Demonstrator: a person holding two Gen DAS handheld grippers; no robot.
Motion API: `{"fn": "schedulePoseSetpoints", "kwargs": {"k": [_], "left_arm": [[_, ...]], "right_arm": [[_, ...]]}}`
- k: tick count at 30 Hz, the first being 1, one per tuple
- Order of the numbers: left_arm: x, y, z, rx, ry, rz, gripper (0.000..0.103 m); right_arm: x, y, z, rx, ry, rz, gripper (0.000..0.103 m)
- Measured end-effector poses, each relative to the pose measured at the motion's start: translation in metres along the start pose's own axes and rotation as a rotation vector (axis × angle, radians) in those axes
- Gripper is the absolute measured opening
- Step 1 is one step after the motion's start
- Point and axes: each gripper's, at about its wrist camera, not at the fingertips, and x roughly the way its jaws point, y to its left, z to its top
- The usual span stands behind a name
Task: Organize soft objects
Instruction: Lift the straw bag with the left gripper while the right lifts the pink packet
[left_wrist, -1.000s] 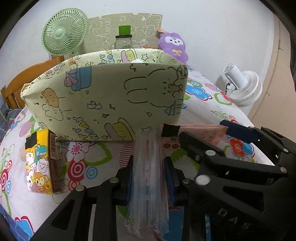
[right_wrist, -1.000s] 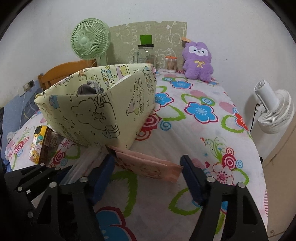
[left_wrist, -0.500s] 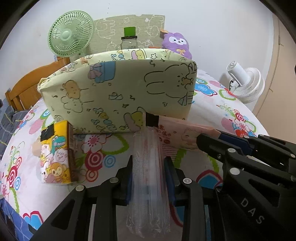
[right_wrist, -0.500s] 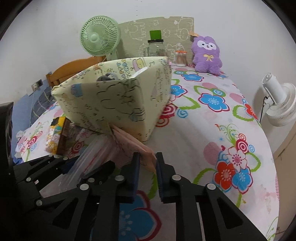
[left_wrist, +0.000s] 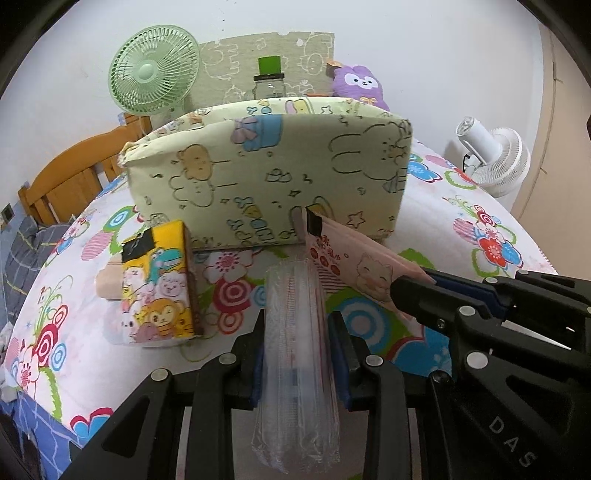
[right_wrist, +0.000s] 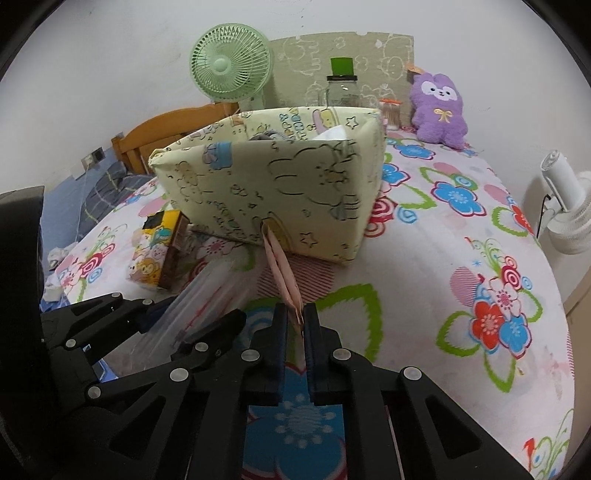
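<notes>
- Jaws of my left gripper (left_wrist: 297, 328) are clamped on a clear plastic pack (left_wrist: 295, 354), which runs up between the pads and sticks out at both ends.
- My right gripper (right_wrist: 295, 325) has just been closing, and its pads now pinch the near end of a pink cat-print packet (left_wrist: 354, 258), held edge-up above the flowered bedsheet (right_wrist: 461, 266).
- The packet's far end touches the front wall of the pale cartoon-print fabric box (left_wrist: 266, 177), standing on the sheet.
- A yellow animal-print tissue pack (left_wrist: 157, 288) stands upright just left of the box.
- A purple plush toy (right_wrist: 439, 110) sits far back by the wall.
</notes>
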Motion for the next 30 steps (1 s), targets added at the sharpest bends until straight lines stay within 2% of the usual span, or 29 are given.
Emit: {"fn": "schedulePoseSetpoints", "kwargs": {"k": [18, 26, 30], "left_arm": [[0.001, 0.016, 0.0, -0.002, 0.007, -0.038, 0.032], [-0.001, 0.012, -0.001, 0.016, -0.003, -0.032, 0.03], [-0.004, 0.01, -0.001, 0.019, -0.003, -0.033, 0.03]], "right_arm": [[0.019, 0.018, 0.012, -0.045, 0.026, 0.008, 0.012], [0.017, 0.02, 0.01, -0.048, 0.009, 0.021, 0.01], [0.011, 0.02, 0.008, -0.041, -0.003, 0.001, 0.009]]}}
